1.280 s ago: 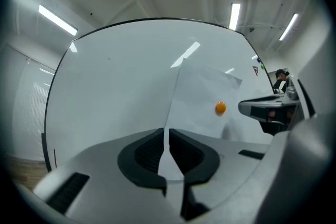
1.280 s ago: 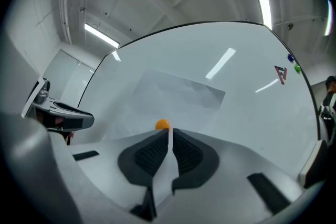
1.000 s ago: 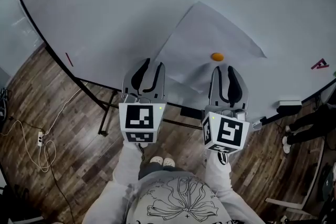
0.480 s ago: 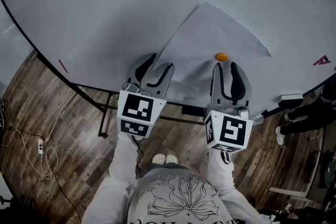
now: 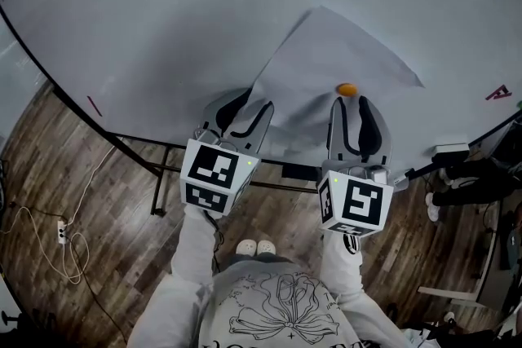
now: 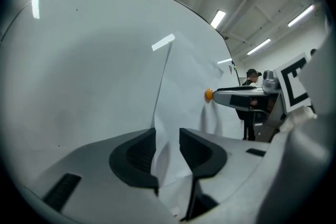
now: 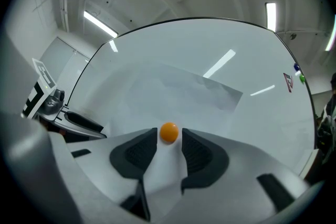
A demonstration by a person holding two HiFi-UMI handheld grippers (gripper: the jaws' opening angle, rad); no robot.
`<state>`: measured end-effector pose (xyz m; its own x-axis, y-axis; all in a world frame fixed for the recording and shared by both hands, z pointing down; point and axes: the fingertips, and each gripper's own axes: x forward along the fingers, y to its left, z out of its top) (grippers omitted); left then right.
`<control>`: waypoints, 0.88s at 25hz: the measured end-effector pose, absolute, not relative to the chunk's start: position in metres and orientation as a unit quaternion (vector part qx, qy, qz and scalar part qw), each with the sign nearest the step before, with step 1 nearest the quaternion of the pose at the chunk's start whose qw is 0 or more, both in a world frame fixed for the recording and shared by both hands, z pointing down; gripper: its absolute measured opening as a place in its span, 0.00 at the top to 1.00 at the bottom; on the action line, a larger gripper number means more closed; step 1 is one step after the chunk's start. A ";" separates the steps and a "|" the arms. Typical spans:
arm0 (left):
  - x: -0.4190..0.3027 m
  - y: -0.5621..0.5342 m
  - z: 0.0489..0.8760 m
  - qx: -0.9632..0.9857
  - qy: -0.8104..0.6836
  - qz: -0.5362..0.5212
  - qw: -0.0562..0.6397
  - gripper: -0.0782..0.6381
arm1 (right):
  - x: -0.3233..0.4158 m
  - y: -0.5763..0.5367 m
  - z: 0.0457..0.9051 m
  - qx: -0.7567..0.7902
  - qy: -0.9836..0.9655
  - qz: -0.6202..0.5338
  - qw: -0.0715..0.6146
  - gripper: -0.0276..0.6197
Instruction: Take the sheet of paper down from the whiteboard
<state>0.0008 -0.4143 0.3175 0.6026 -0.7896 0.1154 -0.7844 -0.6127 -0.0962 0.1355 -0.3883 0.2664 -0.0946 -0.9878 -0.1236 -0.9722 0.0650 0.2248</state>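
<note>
Our left gripper [image 5: 249,104] is closing its jaws around the edge of the sheet of paper [image 5: 342,53]. Our right gripper [image 5: 351,103] stands open at the orange magnet [image 5: 347,89].

The head view looks steeply down on the whiteboard [image 5: 163,28] and floor [image 5: 49,175]. The left gripper view skims close along the board, the right gripper view faces it closely; all share the orange magnet [image 5: 347,89] and paper sheet [image 5: 342,53].
</note>
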 end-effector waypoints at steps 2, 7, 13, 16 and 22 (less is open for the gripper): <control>0.000 -0.414 0.317 -0.896 0.440 -0.064 0.010 0.74 | 0.136 -0.388 0.266 0.672 -0.729 -0.127 0.032 0.73; -0.006 -0.416 0.315 -0.886 0.459 -0.069 0.016 0.88 | 0.131 -0.392 0.263 0.676 -0.723 -0.135 0.042 0.72; -0.007 -0.411 0.313 -0.883 0.464 -0.067 0.009 0.88 | 0.131 -0.402 0.262 0.682 -0.714 -0.143 0.067 0.71; -0.008 -0.409 0.313 -0.882 0.467 -0.066 0.005 0.89 | 0.133 -0.404 0.261 0.692 -0.703 -0.147 0.076 0.73; -0.012 -0.407 0.311 -0.878 0.475 -0.059 -0.003 0.89 | 0.129 -0.404 0.262 0.699 -0.692 -0.159 0.091 0.76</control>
<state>-0.0120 -0.4072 0.3114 0.5424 -0.8333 0.1067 -0.8340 -0.5494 -0.0511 0.1294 -0.4042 0.2618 -0.0073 -0.9953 -0.0965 -0.9374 -0.0268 0.3473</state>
